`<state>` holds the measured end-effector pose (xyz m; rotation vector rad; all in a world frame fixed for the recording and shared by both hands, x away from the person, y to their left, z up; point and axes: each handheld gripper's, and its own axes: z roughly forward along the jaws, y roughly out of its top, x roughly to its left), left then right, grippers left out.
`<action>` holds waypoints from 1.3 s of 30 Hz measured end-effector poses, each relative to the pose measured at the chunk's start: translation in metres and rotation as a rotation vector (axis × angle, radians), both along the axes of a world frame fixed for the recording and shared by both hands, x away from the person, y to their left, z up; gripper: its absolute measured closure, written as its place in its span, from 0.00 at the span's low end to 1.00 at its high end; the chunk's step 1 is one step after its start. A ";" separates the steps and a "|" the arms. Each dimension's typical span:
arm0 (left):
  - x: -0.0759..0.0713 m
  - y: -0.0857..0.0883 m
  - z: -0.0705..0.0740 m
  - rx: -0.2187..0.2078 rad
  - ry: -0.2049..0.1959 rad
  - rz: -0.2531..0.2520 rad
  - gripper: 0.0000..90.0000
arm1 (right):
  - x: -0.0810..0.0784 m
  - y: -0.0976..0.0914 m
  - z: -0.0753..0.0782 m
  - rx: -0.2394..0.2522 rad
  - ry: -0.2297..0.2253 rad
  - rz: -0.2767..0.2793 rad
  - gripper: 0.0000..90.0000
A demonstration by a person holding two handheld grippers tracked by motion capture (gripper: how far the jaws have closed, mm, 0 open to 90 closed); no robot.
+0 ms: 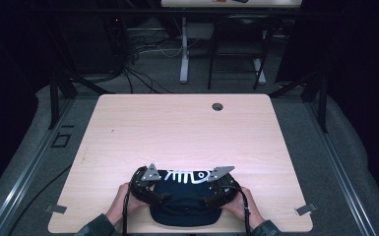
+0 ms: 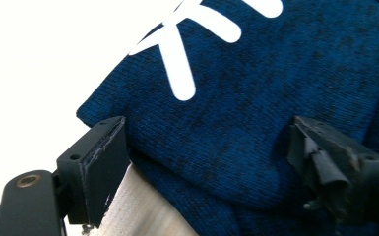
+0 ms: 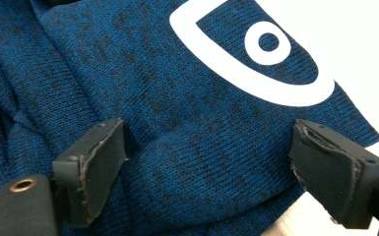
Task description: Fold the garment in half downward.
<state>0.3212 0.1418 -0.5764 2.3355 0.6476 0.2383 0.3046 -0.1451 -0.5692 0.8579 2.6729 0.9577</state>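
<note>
I am seeing the dark blue knit hat (image 1: 184,196) lying at the near edge of the table (image 1: 177,128). My left gripper (image 1: 150,186) and right gripper (image 1: 216,189) are flanking it, jaws standing open around folds of the fabric, not pinching.

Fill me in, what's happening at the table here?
A person is working on a dark blue knit cap with a white fish-skeleton print, lying at the near edge of the wooden table. The left claw and right claw sit at either side of the cap, each with jaws wide apart and the fabric between them, pads not pressing. Nothing is gripped right now.
</note>
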 end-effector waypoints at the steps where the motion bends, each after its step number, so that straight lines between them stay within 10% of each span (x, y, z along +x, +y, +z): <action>1: 0.001 0.000 -0.001 -0.002 0.003 0.003 0.17 | 0.001 0.000 0.000 0.001 0.005 0.003 0.15; 25: 0.012 -0.002 0.003 -0.066 -0.022 0.035 0.01 | 0.017 -0.009 -0.003 0.002 0.004 -0.062 0.00; 39: 0.011 0.045 0.022 -0.157 -0.086 0.167 0.00 | 0.003 -0.038 0.023 0.097 -0.087 -0.118 0.00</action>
